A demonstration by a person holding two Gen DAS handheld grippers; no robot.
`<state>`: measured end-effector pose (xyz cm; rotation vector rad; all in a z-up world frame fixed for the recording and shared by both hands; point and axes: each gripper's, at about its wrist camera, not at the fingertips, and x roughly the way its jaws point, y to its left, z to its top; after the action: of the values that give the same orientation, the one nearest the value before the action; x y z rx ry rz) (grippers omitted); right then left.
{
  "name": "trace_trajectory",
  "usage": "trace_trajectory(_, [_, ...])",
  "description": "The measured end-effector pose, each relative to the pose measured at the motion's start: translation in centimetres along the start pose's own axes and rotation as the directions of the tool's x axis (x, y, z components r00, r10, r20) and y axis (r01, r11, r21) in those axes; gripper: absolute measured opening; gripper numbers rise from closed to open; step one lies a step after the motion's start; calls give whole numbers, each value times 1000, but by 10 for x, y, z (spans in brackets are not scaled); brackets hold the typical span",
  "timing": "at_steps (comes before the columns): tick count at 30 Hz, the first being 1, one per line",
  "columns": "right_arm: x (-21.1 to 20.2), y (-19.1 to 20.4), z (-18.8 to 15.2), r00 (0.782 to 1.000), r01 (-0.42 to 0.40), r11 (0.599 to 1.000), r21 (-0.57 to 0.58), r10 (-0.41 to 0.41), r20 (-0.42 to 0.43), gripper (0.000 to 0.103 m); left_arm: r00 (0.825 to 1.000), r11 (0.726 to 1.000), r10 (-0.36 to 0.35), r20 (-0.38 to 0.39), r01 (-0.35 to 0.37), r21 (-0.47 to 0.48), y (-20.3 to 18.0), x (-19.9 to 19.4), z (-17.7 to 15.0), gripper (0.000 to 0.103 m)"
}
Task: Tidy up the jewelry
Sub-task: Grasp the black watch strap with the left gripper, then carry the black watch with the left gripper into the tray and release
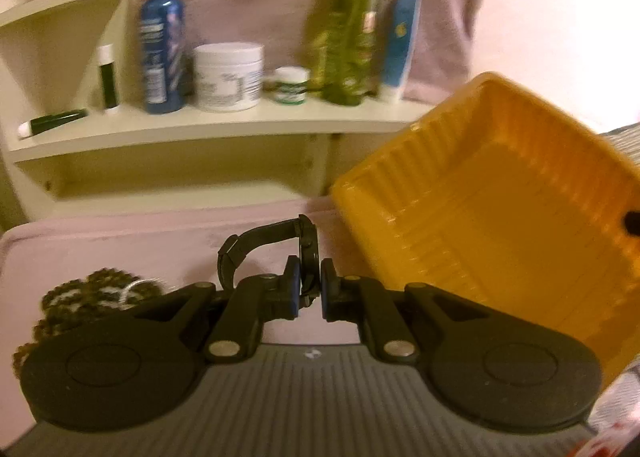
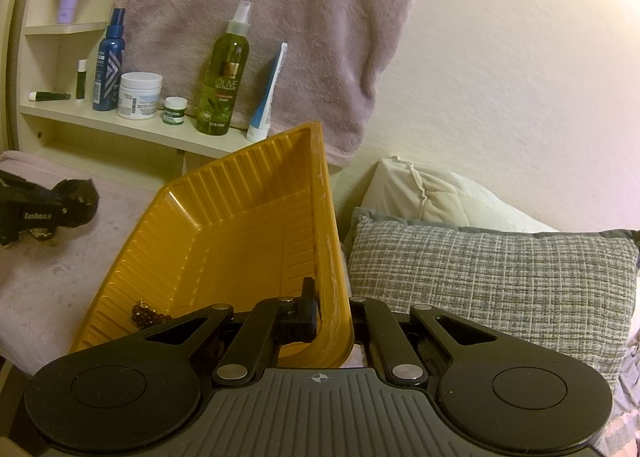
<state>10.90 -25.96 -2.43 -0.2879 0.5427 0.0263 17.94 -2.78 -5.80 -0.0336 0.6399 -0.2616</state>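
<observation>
Left wrist view. The left gripper (image 1: 311, 289) is seen with jaws clamped on a black watch (image 1: 276, 245), its strap arching up and to the left above the pink surface (image 1: 120, 249). The watch appears to be lifted clear, not yet dropped in the tray (image 1: 500, 217). The tray, yellow and ribbed, is held tilted just right of the jaws, its open side turned toward them. A beaded necklace (image 1: 80, 297), dark brown with pale flecks, is left lying on the pink surface at lower left, partly hidden behind the gripper body. Judged: one piece in hand, at least one still to be collected.

Right wrist view. The right gripper (image 2: 326, 317) is seen with jaws clamped on the tray's (image 2: 224, 241) right-hand wall, one finger inside, the other outside. A small cluster of dark red beads (image 2: 148, 313) is already lying in the tray's lower corner, so some sorting is judged done. The left gripper (image 2: 48, 209) is visible at far left, over the pink surface.

Surroundings. A shelf (image 2: 120, 125) behind carries bottles, jars and tubes; a towel (image 2: 260, 17) hangs above it. Pillows (image 2: 492, 273) lie to the right. Nothing is seen between watch and tray; the tilt may let the beads slide.
</observation>
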Motion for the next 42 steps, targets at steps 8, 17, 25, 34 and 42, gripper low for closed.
trace_trajectory(8, [-2,1,0,1000,-2,1000,2,2,1,4,981,980,-195,-10,195,49,-41,-3,9,8])
trace_trajectory(17, [-2,0,0,1000,-4,1000,9,4,0,4,959,950,-276,-64,283,131,-80,8,-3,8])
trace_trajectory(25, [-2,-1,1,1000,-5,1000,11,5,0,4,960,947,-270,-75,279,159,-90,12,-9,12])
trace_trajectory(34, [-2,0,1,1000,-5,1000,11,4,2,5,975,967,-222,-14,222,126,-66,-12,-6,17])
trace_trajectory(42, [-2,0,0,1000,-6,1000,14,6,4,5,999,996,-33,41,30,86,-18,-45,-18,20])
